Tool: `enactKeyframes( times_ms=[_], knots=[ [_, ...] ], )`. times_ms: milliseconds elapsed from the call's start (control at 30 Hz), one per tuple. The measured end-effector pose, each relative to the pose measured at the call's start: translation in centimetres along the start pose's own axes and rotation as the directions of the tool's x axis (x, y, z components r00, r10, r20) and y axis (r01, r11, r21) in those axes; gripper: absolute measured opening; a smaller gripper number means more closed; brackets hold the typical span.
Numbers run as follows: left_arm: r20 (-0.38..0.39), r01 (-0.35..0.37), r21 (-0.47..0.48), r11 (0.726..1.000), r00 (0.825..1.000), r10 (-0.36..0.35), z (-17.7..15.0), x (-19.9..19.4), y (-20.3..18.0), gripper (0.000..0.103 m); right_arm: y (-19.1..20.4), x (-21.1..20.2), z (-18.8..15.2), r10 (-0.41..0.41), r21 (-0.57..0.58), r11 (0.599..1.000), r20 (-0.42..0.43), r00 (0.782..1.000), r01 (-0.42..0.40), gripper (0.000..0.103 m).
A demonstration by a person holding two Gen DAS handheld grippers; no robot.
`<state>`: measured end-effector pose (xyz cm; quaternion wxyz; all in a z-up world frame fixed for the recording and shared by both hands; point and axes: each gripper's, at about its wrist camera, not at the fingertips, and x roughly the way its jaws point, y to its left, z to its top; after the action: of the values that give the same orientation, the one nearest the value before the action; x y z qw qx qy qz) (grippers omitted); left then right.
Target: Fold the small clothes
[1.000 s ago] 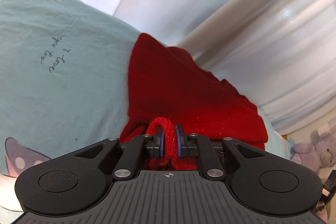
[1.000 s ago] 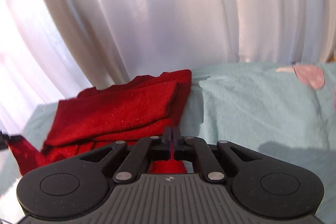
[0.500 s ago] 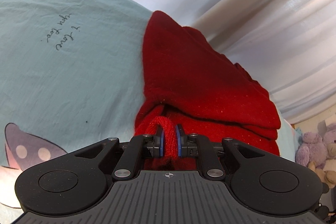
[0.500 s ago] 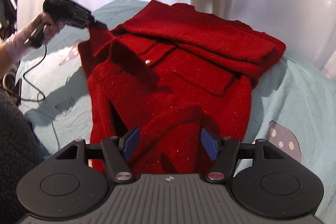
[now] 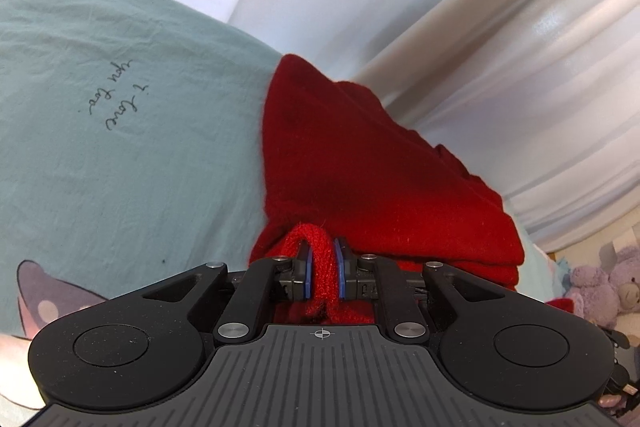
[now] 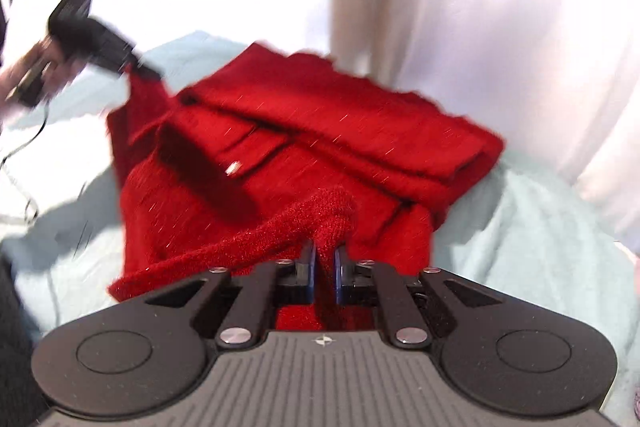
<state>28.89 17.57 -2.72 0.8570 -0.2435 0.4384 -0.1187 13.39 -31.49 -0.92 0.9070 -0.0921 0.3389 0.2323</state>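
A red knitted garment (image 5: 372,179) lies partly folded on a pale teal bed sheet (image 5: 132,99). My left gripper (image 5: 322,269) is shut on a bunched edge of the red garment, which loops out between the blue pads. In the right wrist view the same garment (image 6: 320,131) is spread ahead with a folded upper layer. My right gripper (image 6: 324,267) is shut on a raised fold of its near edge. The left gripper (image 6: 96,39) shows there at the upper left, holding a corner of the garment; that view is blurred.
White curtains (image 5: 460,7) hang behind the bed. The sheet carries handwriting (image 5: 116,103) and a grey cartoon print (image 5: 52,287). Purple plush toys (image 5: 604,283) sit at the far right. A cable (image 6: 24,155) trails at the left.
My right gripper was open over the garment half a second ago and has now shut on its near edge. The left gripper keeps its hold and has shifted only slightly.
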Motion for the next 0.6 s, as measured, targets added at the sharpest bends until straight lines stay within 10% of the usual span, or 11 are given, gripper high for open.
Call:
enactKeyframes(
  times_ms=[200, 600],
  knots=[
    [0.03, -0.012, -0.093, 0.996, 0.999, 0.015, 1.5, 1.4, 0.9, 0.014, -3.8, 1.2, 0.5, -0.22, 0.189, 0.96, 0.05, 0.974, 0.208, 0.008],
    [0.053, -0.089, -0.02, 0.996, 0.995, 0.09, 1.0, 1.0, 2.2, 0.032, -6.9, 4.1, -2.0, -0.345, 0.331, 0.871, -0.112, 0.932, 0.362, 0.014]
  ],
)
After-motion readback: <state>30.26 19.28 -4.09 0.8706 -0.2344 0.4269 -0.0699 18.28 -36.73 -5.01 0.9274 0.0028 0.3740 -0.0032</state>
